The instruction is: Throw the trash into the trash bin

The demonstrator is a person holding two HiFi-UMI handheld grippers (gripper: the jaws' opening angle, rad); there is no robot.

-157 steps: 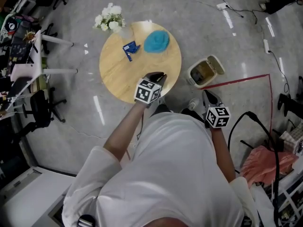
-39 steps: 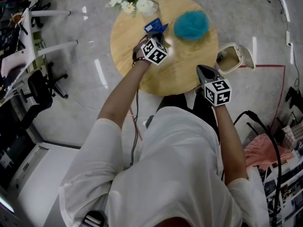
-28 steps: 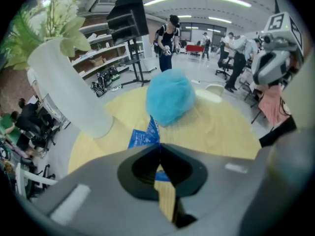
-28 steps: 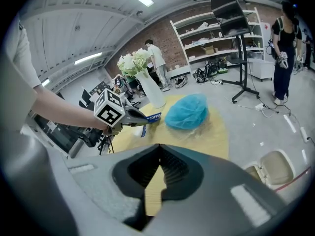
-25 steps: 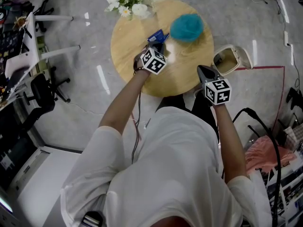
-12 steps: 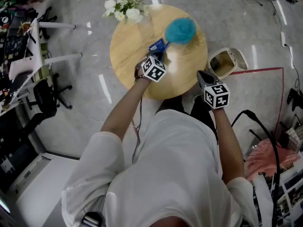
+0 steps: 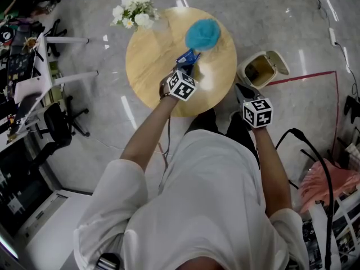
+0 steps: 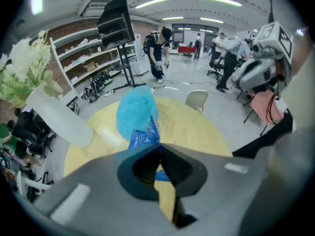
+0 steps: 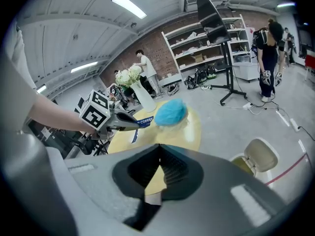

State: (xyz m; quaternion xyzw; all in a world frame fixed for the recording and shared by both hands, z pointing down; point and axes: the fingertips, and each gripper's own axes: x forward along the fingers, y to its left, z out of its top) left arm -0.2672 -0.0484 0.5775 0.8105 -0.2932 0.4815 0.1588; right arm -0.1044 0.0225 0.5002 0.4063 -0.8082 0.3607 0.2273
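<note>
- Left tool [image 7: 189, 66] clamped on blue wrapper [image 7: 188, 55], held above the round surface [image 7: 152, 66]
- Right tool [image 7: 242, 89] jaws together, empty
- Trash bin [image 7: 242, 72] stands open on the floor [image 7: 281, 16] beside the surface

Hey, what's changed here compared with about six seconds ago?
The left gripper reached across the round table, shut its jaws on the blue coffee packet and lifted it off the wood. The right gripper stayed shut and empty; the teal fluffy ball, flowers and open trash bin kept their places.
</note>
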